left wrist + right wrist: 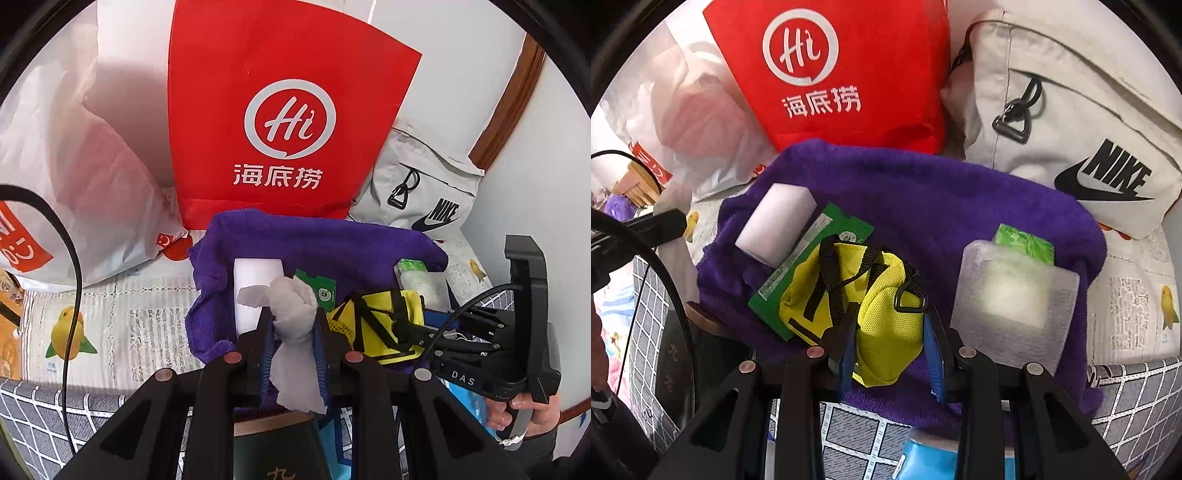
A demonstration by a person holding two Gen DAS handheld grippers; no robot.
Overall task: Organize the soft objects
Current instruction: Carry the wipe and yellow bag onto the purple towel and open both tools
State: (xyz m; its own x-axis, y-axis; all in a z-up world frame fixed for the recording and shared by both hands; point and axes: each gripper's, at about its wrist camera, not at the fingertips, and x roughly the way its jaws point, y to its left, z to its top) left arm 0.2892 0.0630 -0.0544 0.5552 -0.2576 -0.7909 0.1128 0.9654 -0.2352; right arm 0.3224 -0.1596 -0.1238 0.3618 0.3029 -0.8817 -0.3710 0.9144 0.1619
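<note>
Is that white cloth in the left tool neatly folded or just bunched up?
Bunched up. The white cloth is wadded into a lump between the left gripper jaws, with a loose crumpled tail hanging below, over the purple towel.

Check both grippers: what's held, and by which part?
Left gripper pinches a crumpled white tissue at its bunched middle. Right gripper grips the yellow pouch across its body, near the black clip.

Both your wrist cams look steeply down, close over the purple towel [314, 236]; red bag [849, 74] sits at 12 o'clock in both, so they overlap there.
</note>
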